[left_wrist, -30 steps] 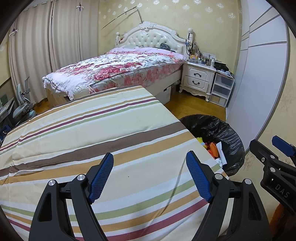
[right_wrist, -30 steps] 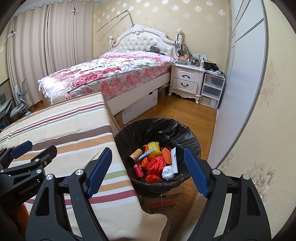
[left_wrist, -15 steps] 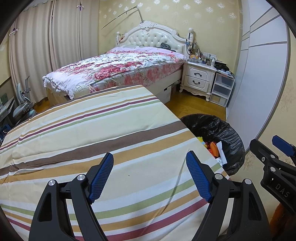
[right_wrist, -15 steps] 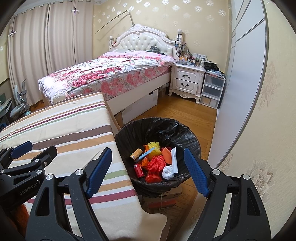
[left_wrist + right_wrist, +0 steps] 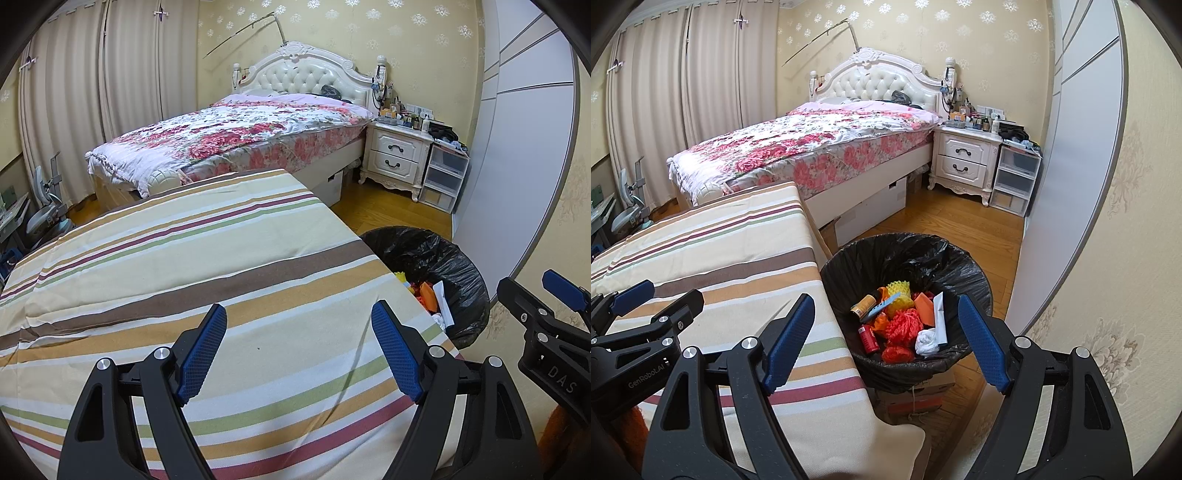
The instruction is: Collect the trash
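Over the striped cloth (image 5: 207, 280), the left wrist view shows the left gripper (image 5: 299, 347) with its jaws spread wide and nothing between the blue pads. No loose trash shows anywhere on the cloth. At about three o'clock the black-lined bin (image 5: 461, 266) sits just beside the table edge, part of its load peeking over the rim, and the right gripper (image 5: 546, 306) pokes in at about four o'clock.

From the right wrist view, the right gripper (image 5: 886, 339) is likewise wide open and empty, pointing down toward the bin (image 5: 849, 266), which fills the middle of the frame. Inside lie the trash pieces: a red can (image 5: 868, 339), orange netting (image 5: 905, 325), a yellow foam sleeve (image 5: 900, 293), a crumpled white wad (image 5: 927, 341) and white paper (image 5: 940, 317). The left gripper (image 5: 646, 299) sits at about nine o'clock over the cloth.

By my judgement the collecting looks done or nearly so. The risks from here: the bin stands on a cardboard box (image 5: 916, 391), so a knock from either gripper could tip it and spill the load; a low sweep could also snag the cloth and drag it off the edge.
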A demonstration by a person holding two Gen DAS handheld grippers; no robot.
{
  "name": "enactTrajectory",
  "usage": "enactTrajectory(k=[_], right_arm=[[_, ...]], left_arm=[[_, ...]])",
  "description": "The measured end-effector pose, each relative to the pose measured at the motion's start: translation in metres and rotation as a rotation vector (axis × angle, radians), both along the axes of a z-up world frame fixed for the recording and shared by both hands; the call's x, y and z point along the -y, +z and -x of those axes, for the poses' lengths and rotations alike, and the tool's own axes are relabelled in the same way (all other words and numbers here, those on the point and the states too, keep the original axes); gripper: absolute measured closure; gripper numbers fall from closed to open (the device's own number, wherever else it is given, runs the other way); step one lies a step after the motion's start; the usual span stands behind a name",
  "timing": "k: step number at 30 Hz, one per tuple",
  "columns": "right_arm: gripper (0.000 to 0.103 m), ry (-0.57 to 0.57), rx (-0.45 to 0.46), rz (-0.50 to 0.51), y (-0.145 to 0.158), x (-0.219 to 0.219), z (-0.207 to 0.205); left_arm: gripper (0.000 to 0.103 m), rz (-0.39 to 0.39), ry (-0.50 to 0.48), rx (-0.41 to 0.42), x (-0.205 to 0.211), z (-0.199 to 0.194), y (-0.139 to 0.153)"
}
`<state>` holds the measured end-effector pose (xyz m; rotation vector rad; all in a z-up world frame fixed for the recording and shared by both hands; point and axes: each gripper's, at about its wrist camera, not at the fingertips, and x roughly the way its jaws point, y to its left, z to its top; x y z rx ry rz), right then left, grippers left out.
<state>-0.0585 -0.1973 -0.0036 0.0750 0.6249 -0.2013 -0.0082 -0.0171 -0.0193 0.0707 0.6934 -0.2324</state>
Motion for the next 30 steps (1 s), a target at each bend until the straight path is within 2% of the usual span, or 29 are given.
enactTrajectory(k=[17,30], right_arm=[[0.025,0.001,-0.005,0.000,-0.002,-0.003,0.001],[0.025,0.005,-0.009,0.000,-0.007,-0.006,0.002]], left_arm=[[0.025,-0.001,-0.004,0.018,-0.005,0.006,0.001],[0.019,-0.005,-0.021,0.032,0.005,0.008,0.004]])
